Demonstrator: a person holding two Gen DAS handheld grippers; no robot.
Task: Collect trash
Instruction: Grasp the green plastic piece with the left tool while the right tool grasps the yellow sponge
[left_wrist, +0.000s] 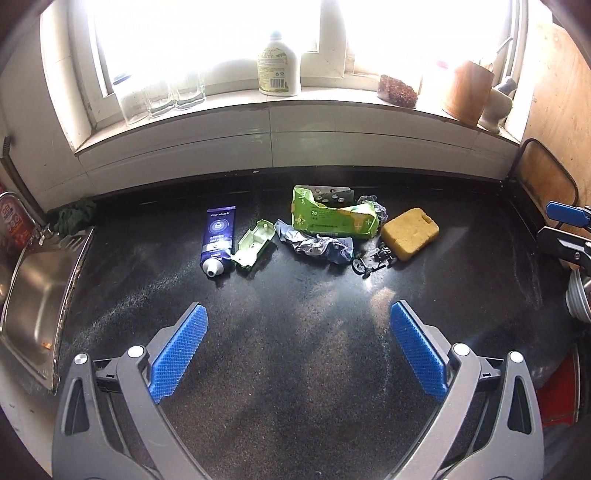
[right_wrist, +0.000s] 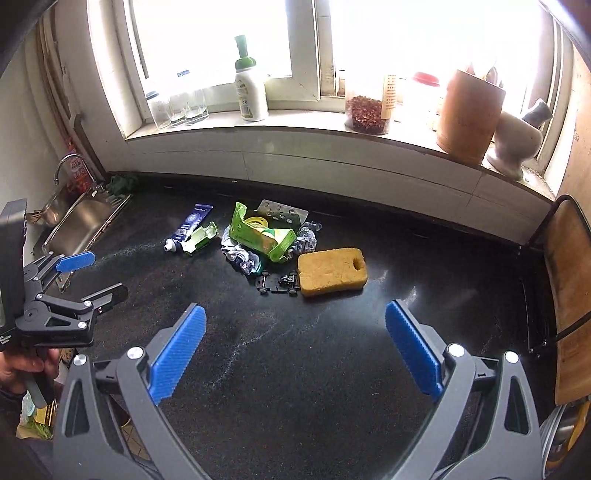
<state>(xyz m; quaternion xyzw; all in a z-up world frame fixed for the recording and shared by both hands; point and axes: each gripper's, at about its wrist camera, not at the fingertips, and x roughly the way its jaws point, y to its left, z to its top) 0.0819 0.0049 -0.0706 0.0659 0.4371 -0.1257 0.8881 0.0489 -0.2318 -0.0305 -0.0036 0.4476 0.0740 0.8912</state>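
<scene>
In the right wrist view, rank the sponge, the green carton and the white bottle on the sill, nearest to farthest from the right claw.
1. Sponge, on the counter just ahead of the open right claw.
2. Green carton, behind it, left.
3. White bottle, up on the windowsill.

The counter is seen as dark, speckled and shiny. The sink is made of shiny metal. The yellow sponge looks rough. The green box is made of crumpled card.

Trash clustered mid-counter — tube leftmost, sponge rightmost, carton between — sink far left.
</scene>
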